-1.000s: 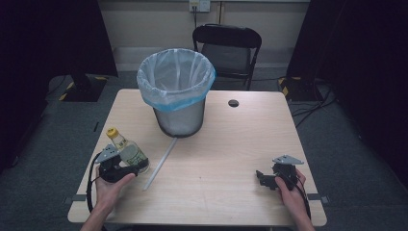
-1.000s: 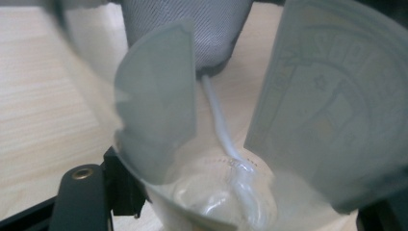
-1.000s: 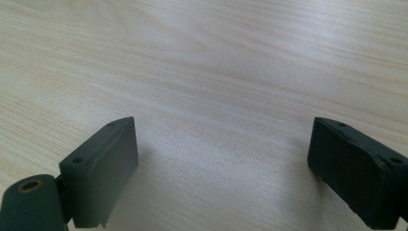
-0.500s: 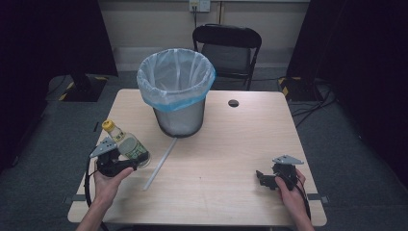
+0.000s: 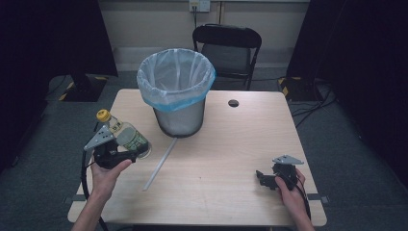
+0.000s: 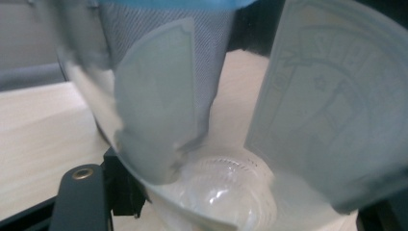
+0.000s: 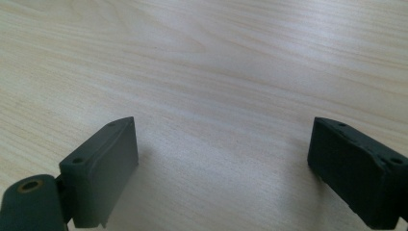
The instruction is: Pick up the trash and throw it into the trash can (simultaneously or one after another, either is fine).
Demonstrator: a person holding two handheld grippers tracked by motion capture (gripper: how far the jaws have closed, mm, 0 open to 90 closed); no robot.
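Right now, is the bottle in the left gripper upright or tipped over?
Tipped. The bottle leans in the left gripper, its yellow cap up and toward the table's left edge, its base low near the jaws.

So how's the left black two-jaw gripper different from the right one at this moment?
The left gripper is closed on a clear plastic bottle with a yellow cap, while the right gripper has open jaws with bare table between them. The left is raised off the light wooden table; the right sits low near its front right edge. Both have black jaws and a grey three-cornered plate on top.
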